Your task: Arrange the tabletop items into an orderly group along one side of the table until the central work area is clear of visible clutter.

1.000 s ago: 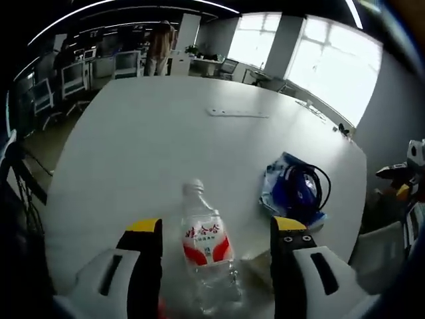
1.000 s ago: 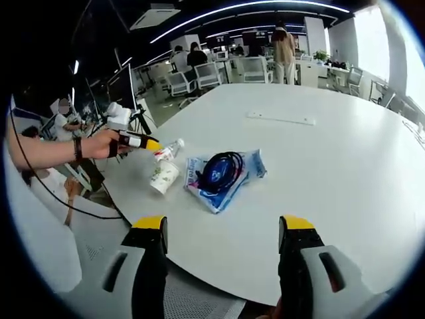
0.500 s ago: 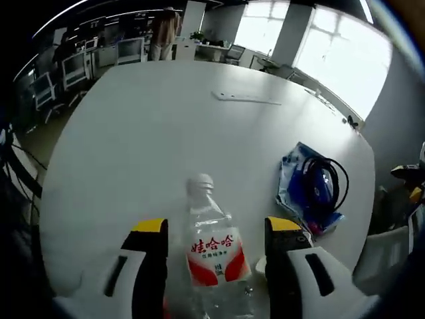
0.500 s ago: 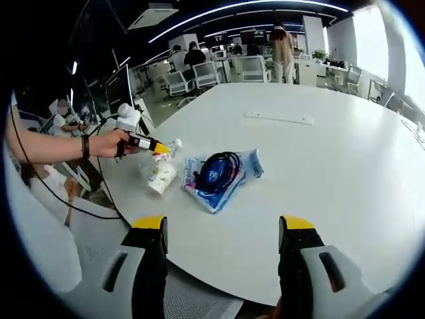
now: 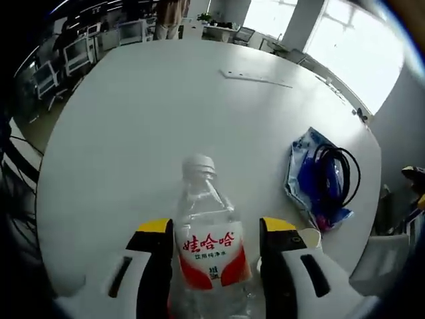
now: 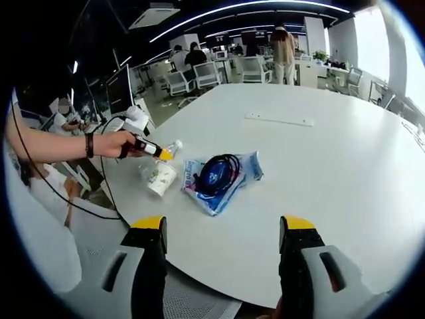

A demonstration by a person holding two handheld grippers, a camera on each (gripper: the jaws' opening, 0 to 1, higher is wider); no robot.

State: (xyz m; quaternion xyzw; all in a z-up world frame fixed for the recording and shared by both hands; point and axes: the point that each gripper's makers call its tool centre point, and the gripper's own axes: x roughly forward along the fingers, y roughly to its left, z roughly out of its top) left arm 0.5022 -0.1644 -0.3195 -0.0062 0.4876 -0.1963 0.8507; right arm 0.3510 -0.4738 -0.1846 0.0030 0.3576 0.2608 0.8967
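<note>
White and oval, the office worktop (image 5: 133, 119) is seen beyond the left gripper (image 5: 216, 229), whose fingers (image 5: 157, 234) have narrowed around the water bottle (image 5: 207, 249) since a second ago, now bracketing its label. Just right of them lie a paper cup (image 6: 162, 178) and a blue packet with a coiled black cable (image 5: 325, 179). The right gripper (image 6: 224, 229) is held wide, empty, near the worktop edge. A bottle grasp is judged imminent.

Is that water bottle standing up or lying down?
Lying down: the bottle rests on the white table, its cap pointing away between the left tongs.
</note>
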